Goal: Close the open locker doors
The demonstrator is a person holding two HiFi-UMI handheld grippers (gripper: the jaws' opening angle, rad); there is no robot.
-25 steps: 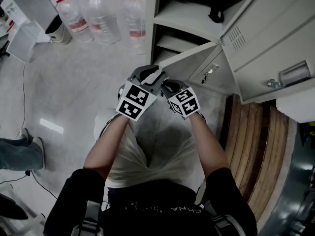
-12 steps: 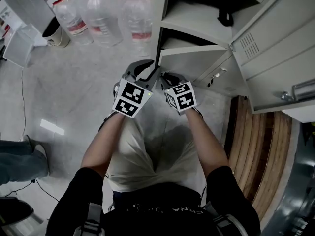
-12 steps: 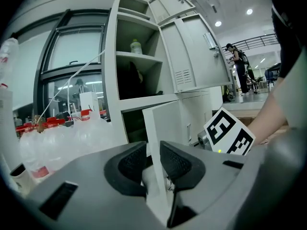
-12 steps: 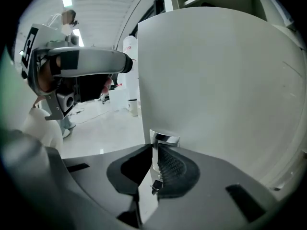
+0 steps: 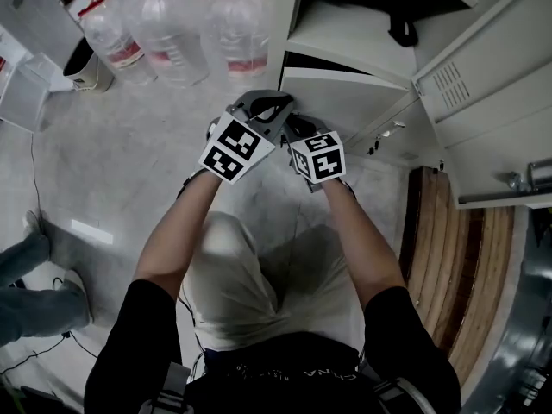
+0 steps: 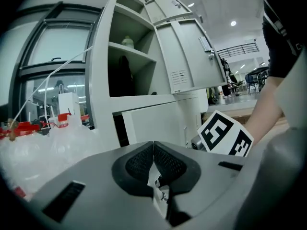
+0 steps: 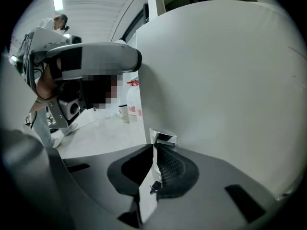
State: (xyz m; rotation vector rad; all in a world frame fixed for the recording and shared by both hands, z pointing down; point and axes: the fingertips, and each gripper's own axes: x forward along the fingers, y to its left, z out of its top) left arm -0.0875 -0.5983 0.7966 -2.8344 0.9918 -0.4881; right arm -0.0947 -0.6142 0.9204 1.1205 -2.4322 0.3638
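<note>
The grey lockers [image 5: 285, 24] stand ahead. The lowest door [image 5: 345, 100] is swung nearly flat against its frame, while an upper door [image 5: 483, 102] hangs wide open. In the left gripper view the low door [image 6: 153, 123] shows a dark gap at its left edge, and the upper door [image 6: 192, 56] juts out. My left gripper [image 5: 266, 109] is by the low door's free edge, its jaws closing shut with nothing between the pads [image 6: 153, 150]. My right gripper [image 5: 297, 128] is shut, its tips [image 7: 154, 150] against the door's face [image 7: 225, 71] beside a small metal latch [image 7: 164, 138].
Several large water bottles [image 5: 172, 24] stand on the floor left of the lockers, with a white bin [image 5: 82, 65] beyond them. A wooden bench [image 5: 457, 257] runs along the right. Another person's legs [image 5: 26, 274] are at the far left. Open shelves [image 6: 129, 56] hold dark items.
The low locker door has swung from wide open to nearly flat against its frame. Both grippers moved forward with it towards the lockers, and the left jaws came together.
</note>
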